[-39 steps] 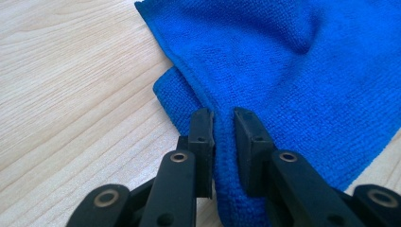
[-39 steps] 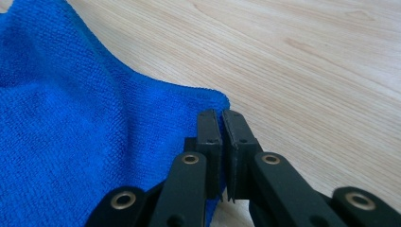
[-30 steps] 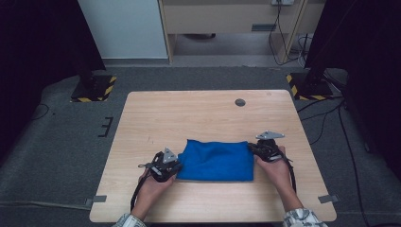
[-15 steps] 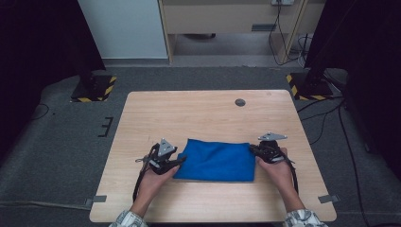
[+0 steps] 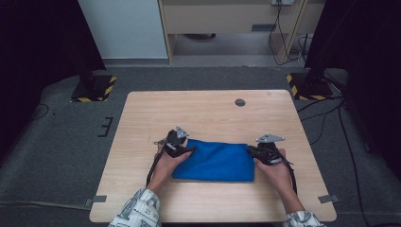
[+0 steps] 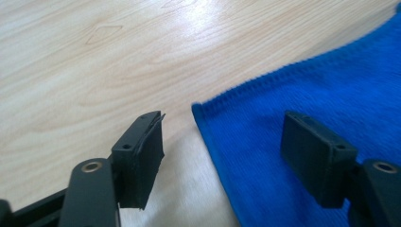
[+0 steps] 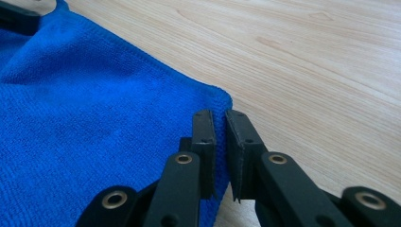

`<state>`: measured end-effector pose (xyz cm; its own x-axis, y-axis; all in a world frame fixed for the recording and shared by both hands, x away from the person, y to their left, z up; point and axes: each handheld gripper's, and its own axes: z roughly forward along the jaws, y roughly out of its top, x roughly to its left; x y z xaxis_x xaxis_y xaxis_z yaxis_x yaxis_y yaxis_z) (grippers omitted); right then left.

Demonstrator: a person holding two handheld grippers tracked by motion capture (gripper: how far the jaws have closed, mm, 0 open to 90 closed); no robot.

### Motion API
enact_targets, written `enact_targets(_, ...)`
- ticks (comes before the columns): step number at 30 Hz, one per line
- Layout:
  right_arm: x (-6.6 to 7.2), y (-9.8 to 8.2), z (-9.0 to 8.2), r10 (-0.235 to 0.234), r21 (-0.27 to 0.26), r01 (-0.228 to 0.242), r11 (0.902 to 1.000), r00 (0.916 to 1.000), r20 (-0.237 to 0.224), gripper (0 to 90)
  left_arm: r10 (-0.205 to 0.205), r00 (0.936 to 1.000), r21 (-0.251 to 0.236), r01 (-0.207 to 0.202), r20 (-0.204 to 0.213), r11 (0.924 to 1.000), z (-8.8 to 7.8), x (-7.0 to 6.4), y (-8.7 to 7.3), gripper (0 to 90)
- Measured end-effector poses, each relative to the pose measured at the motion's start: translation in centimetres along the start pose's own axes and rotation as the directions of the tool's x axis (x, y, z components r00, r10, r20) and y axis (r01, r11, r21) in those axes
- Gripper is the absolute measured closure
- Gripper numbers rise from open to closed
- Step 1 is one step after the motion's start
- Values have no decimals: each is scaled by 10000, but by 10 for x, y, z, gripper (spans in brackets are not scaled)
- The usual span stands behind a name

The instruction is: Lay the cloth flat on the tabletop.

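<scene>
cloth [image 5: 215, 161] flat on desk [image 5: 208, 113] for folding | left gripper [image 6: 222, 156] jaws just opened, straddling corner unpressed | right gripper [image 7: 220, 142] jaws nearly closed, pinching cloth's corner edge to hold it

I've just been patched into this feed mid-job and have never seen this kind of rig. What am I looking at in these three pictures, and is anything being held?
There is no robot arm here: a person at a wooden table holds a hand-held gripper in each hand. The high view looks down from above the person's side. The other two pictures come from cameras riding on each gripper, looking along its black fingers.

A folded blue cloth lies flat on the table. The left gripper sits at the cloth's left end; its fingers have just been opening and stand apart over the cloth's corner, pressing on nothing. The right gripper is at the right end, its fingers nearly closed with a thin gap at the cloth's corner; whether they pinch the fabric is unclear.
</scene>
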<state>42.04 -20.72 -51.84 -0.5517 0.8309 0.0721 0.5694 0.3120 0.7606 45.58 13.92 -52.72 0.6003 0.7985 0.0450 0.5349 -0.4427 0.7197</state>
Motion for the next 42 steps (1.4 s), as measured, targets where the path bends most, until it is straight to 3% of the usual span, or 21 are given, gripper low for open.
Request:
enact_targets(6,0,0,-2,13,-106,-13,9999,10000,13,818,38,10000,410,-39,20,9992,13,5,12,294)
enact_targets(14,-4,-1,-6,89,-180,-89,9998,10000,34,817,-321,9985,422,302,442,9987,16,7,14,388)
enact_targets(16,-4,-1,-6,111,-232,-109,9997,9999,69,815,-202,9982,380,180,568,9991,15,5,14,432)
enact_targets(22,-5,-1,-9,170,-325,-167,9993,9998,115,815,-78,9969,290,55,785,9996,12,-2,12,675)
enact_targets(23,-5,-2,-9,155,-341,-151,9993,9998,115,816,-17,9965,313,-9,840,9995,11,-4,12,675)
enact_targets(24,-4,-2,-11,174,-367,-170,9992,9998,98,818,-6,9959,357,-27,910,9994,11,-6,13,759)
enact_targets(28,-4,-3,-14,162,-496,-155,9986,9998,133,823,104,9963,448,-142,852,9989,10,-9,14,847)
enact_targets(35,-4,-1,-30,317,-1138,-300,9930,9994,127,828,-60,9980,-759,108,624,9971,-13,-14,17,853)
enact_targets(39,-3,1,-37,478,-1574,-470,9864,9989,14,834,-413,9974,-1482,498,598,9877,-34,-10,13,856)
enact_targets(42,1,2,-39,310,-1680,-328,9852,9994,-135,839,-625,9963,-1908,726,582,9789,-46,-5,6,860)
